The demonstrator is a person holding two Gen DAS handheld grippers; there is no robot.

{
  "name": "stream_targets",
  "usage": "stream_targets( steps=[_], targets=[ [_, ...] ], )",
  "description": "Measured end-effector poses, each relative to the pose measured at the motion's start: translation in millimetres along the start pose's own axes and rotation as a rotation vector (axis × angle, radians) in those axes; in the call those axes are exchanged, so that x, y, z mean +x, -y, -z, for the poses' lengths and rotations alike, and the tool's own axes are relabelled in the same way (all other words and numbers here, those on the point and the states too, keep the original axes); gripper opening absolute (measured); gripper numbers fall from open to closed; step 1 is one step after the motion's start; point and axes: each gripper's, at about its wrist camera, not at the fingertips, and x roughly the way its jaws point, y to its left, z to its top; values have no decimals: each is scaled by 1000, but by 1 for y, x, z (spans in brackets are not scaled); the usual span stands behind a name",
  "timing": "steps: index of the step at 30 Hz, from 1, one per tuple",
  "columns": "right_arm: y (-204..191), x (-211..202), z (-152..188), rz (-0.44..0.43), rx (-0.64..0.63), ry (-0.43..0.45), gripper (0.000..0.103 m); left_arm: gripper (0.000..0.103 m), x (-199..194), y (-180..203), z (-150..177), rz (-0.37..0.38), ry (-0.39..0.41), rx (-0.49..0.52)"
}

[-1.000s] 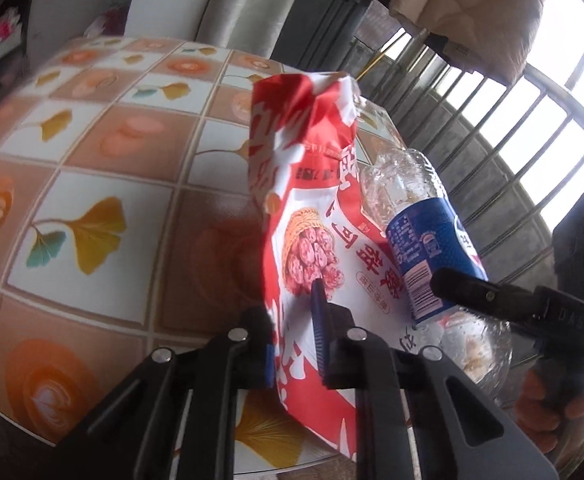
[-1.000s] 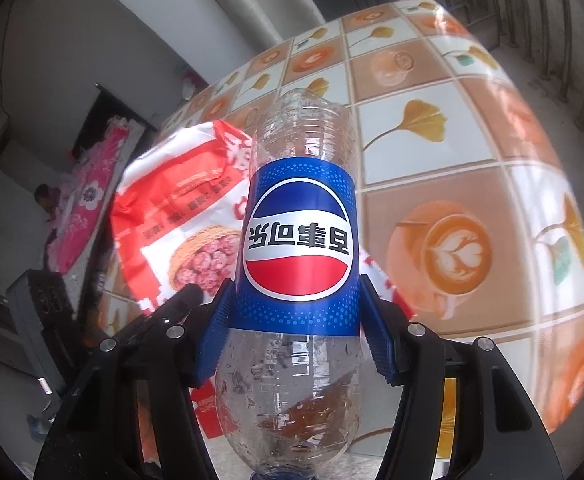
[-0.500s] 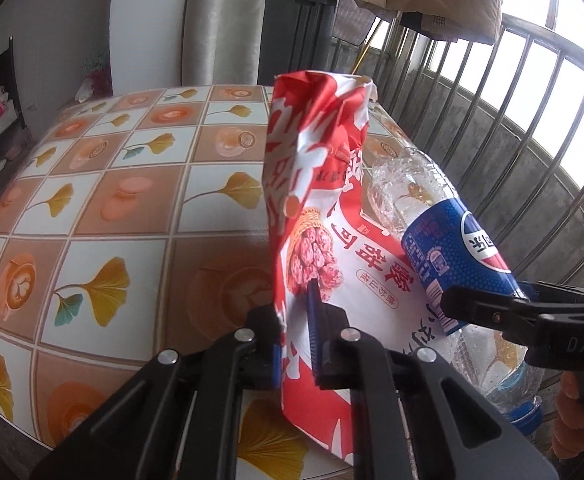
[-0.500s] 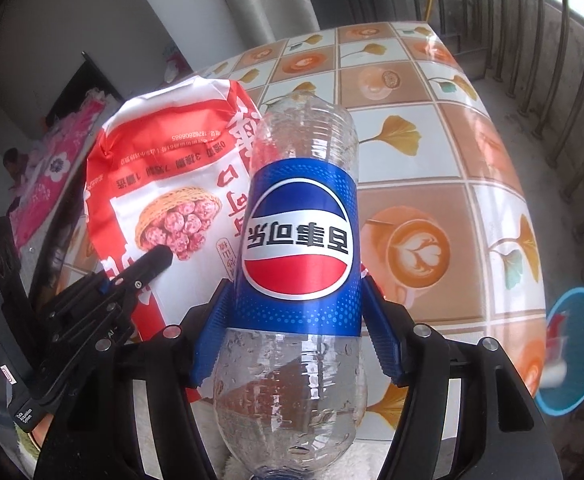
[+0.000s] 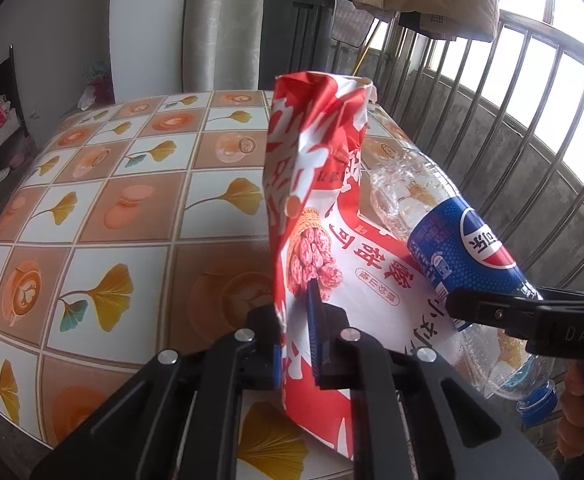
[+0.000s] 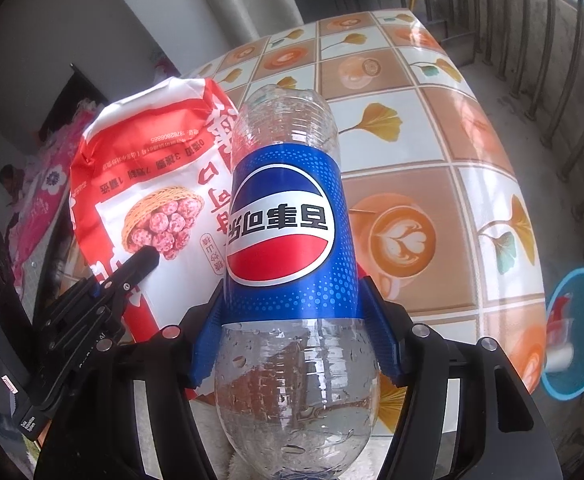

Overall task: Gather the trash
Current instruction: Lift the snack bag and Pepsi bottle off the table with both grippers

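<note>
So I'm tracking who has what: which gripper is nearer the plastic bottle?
Right. The right gripper has its fingers clamped on the plastic bottle at its blue label. The left gripper is beside it, pinching the red snack bag.

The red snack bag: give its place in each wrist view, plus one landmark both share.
Left wrist: red snack bag stands centre, pinched by the left gripper.
Right wrist: bag left of centre, behind the bottle.
Shared landmark: the blue-labelled bottle, beside the bag in both.
</note>
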Motion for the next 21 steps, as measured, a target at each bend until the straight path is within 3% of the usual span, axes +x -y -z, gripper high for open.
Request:
stream_targets(
  steps=[21],
  targets=[
    [16, -19, -2, -29, 65, 47, 59, 7, -8, 1, -1, -18, 40, 6]
  ],
)
